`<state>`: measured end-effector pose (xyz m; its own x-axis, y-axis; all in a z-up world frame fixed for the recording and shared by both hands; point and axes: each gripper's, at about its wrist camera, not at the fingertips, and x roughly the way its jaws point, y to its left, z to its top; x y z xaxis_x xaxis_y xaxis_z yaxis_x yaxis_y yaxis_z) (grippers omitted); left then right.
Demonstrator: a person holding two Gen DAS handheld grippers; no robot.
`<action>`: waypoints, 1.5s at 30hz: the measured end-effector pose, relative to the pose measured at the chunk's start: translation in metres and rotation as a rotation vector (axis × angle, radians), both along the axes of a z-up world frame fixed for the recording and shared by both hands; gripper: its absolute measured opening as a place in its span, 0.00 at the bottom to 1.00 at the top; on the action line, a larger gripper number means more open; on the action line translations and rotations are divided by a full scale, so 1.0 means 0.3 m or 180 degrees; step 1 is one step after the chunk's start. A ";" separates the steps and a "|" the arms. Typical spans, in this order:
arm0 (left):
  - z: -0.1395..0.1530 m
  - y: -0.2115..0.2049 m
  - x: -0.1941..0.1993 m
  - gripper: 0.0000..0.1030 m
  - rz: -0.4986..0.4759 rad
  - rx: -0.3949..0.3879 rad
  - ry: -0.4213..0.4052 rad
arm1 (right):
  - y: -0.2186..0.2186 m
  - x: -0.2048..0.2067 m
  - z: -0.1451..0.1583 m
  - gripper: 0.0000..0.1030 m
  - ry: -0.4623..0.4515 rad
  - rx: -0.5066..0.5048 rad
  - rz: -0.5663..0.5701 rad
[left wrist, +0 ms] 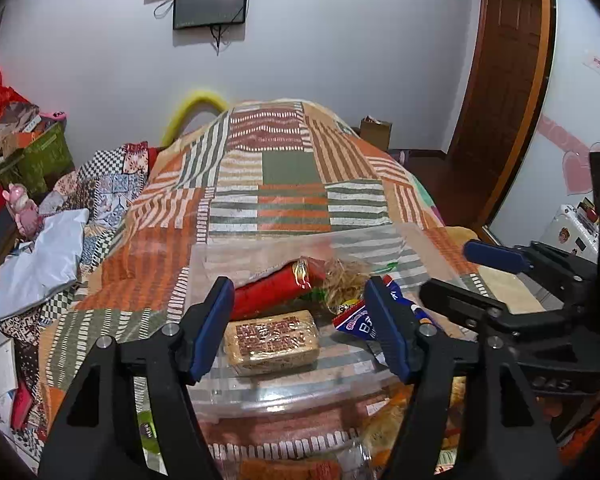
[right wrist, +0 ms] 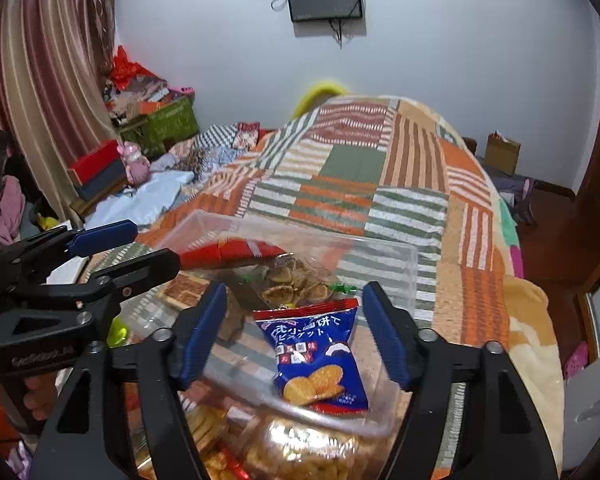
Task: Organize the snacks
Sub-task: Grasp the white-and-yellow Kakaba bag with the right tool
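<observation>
A clear plastic box (left wrist: 260, 396) (right wrist: 396, 256) sits on the bed. It holds a tan wrapped bar (left wrist: 272, 340), a red tube pack (left wrist: 276, 288) (right wrist: 236, 252), a bag of brown pastries (right wrist: 292, 284) and a blue biscuit packet (right wrist: 320, 356) (left wrist: 354, 320). My left gripper (left wrist: 300, 328) is open above the tan bar. My right gripper (right wrist: 296, 336) is open around the blue packet, not touching it. Each gripper also shows in the other's view: the right one (left wrist: 480, 276) and the left one (right wrist: 120, 248).
A patchwork blanket (left wrist: 284, 184) (right wrist: 364, 168) covers the bed. More snack bags (right wrist: 300, 452) lie in front of the box. Clutter, a green crate (left wrist: 40, 156) (right wrist: 168, 124) and a pink toy (right wrist: 134, 164) stand at the left. A wooden door (left wrist: 508, 80) is at the right.
</observation>
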<state>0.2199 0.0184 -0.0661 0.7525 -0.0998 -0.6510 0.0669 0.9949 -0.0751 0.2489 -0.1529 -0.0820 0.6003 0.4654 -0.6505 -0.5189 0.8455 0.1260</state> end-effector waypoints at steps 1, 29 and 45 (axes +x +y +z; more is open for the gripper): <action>0.013 -0.002 -0.014 0.67 0.0000 0.0014 -0.0019 | -0.010 -0.015 0.012 0.69 -0.0035 0.0011 -0.0008; -0.205 0.094 -0.327 0.88 0.0240 -0.0141 0.0621 | -0.255 -0.254 -0.121 0.82 0.0177 -0.0060 -0.0335; -0.323 0.064 -0.274 0.95 0.0120 -0.0262 0.0890 | -0.322 -0.207 -0.318 0.82 0.0680 -0.0210 -0.0458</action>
